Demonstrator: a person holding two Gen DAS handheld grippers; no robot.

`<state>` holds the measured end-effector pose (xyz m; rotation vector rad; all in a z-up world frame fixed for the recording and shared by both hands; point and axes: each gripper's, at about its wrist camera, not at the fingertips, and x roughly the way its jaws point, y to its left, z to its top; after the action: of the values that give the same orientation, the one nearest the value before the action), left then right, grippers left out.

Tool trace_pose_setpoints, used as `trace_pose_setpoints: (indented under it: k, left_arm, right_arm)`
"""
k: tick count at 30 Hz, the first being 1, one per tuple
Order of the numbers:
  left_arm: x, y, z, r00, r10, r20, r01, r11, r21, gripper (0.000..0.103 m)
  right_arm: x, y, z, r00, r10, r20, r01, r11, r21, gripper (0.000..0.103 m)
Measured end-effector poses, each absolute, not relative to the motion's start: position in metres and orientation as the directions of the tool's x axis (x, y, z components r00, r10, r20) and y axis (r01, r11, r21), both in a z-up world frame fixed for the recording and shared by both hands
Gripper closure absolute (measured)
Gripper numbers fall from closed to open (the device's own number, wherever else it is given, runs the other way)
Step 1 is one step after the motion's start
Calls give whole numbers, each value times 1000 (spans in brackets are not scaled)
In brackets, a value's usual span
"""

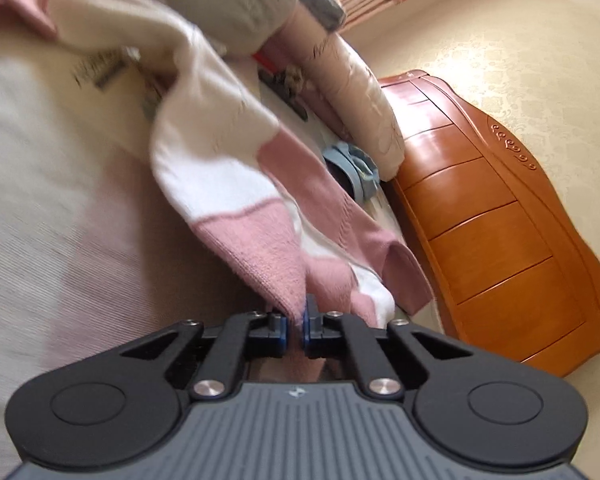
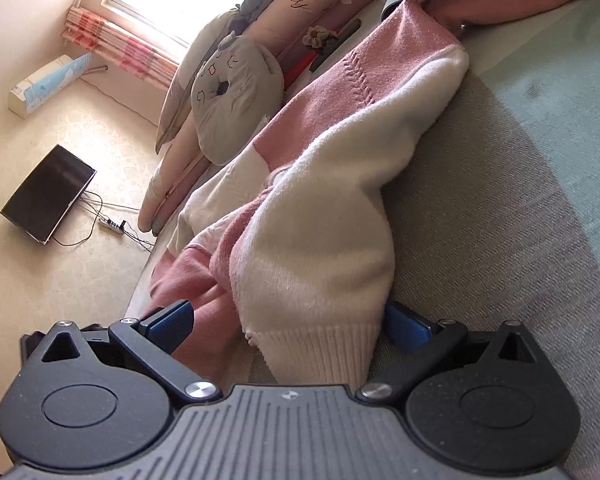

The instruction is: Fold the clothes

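Pink-and-white knit sweater (image 1: 228,184), fuzzy, with ribbed cuffs, lies on the bed sheet (image 1: 40,208), which is finely striped. Left gripper (image 1: 296,326): blue pads pinched tight on a pink fold of the knit; cloth rises from the sheet and runs diagonally away up-left. Right gripper (image 2: 290,326): jaws wide, white sleeve with its ribbed cuff (image 2: 320,354) lying between the pads, apparently unpressed; sleeve's long axis runs away from the camera. Grey plush cushion (image 2: 236,96) beside the sweater. Glossy wooden headboard (image 1: 496,224), panelled

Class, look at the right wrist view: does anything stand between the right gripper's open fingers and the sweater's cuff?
Nothing visible does. The white ribbed cuff of the sweater already lies between the right gripper's open fingers.
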<state>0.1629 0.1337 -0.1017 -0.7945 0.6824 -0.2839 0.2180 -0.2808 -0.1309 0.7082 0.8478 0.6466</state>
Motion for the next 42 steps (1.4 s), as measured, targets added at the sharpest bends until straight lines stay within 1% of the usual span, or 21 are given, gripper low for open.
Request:
trace_pose_setpoints:
  k: [5,9,12,14,15,16,17,18,19,20,24,27,29,32,34,38,42]
  left_arm:
    - [140,160,-91,764,-395,-511,-69,736,-673,99]
    - [127,178,-85,773,-320,-547,-116,777,-618,103]
    - [125,173,-70,763,-328,-557,-45,832,-552,103]
    - [130,153,-57,742,-335,-580,51,892,-449,100]
    - [132,139,-53,730,-330,-599,100,918,-385,91]
    - [136,123,-50,718,-325,-616,147,936,-321,77]
    - [139,107,-48,707,-317,-632,195,946,-257,69]
    - [143,91,-47,699,-320,-640,246,947,-205,59]
    - [147,75,-47,690,-334,-642,297,940,-170,57]
    - [151,60,-47,681,-349,-644,346,928,-137,57]
    - [175,4,-45,639,-417,-646,476,874,-94,52]
    - [195,-38,-47,615,-421,-667,531,846,-44,49]
    - [203,-67,-51,600,-393,-697,555,832,9,49]
    - [203,-103,-57,600,-356,-717,594,798,101,46]
    - [202,-124,-61,604,-327,-726,609,778,156,42]
    - [206,-152,-73,607,-255,-753,620,744,248,41]
    - [197,-165,-82,615,-207,-761,655,671,347,41]
  right_arm:
    - [203,-282,-126,504,729,-464,-219,627,748,0]
    - [191,-290,-125,512,723,-464,-197,625,756,0]
    - [184,-292,-121,520,700,-490,-179,650,738,0]
    - [179,-291,-115,529,666,-526,-167,689,705,0]
    - [175,-288,-109,547,618,-565,-161,740,653,0]
    - [172,-285,-103,566,565,-601,-155,789,595,0]
    - [167,-282,-98,592,494,-637,-156,845,511,0]
    - [163,-278,-93,618,421,-665,-155,893,422,0]
    - [159,-275,-88,642,346,-684,-150,932,330,0]
    - [156,-271,-87,658,283,-698,-148,957,248,0]
    - [157,-262,-106,633,39,-773,-93,995,-27,0]
    - [153,-274,-110,648,51,-760,-63,998,13,0]
    - [151,-275,-111,655,48,-754,-62,998,10,0]
    - [151,-273,-112,661,48,-749,-66,998,6,0]
    - [150,-272,-112,665,51,-745,-72,997,4,0]
    - [148,-274,-110,663,55,-747,-78,997,5,0]
    - [142,-280,-106,653,25,-757,-36,999,2,0]
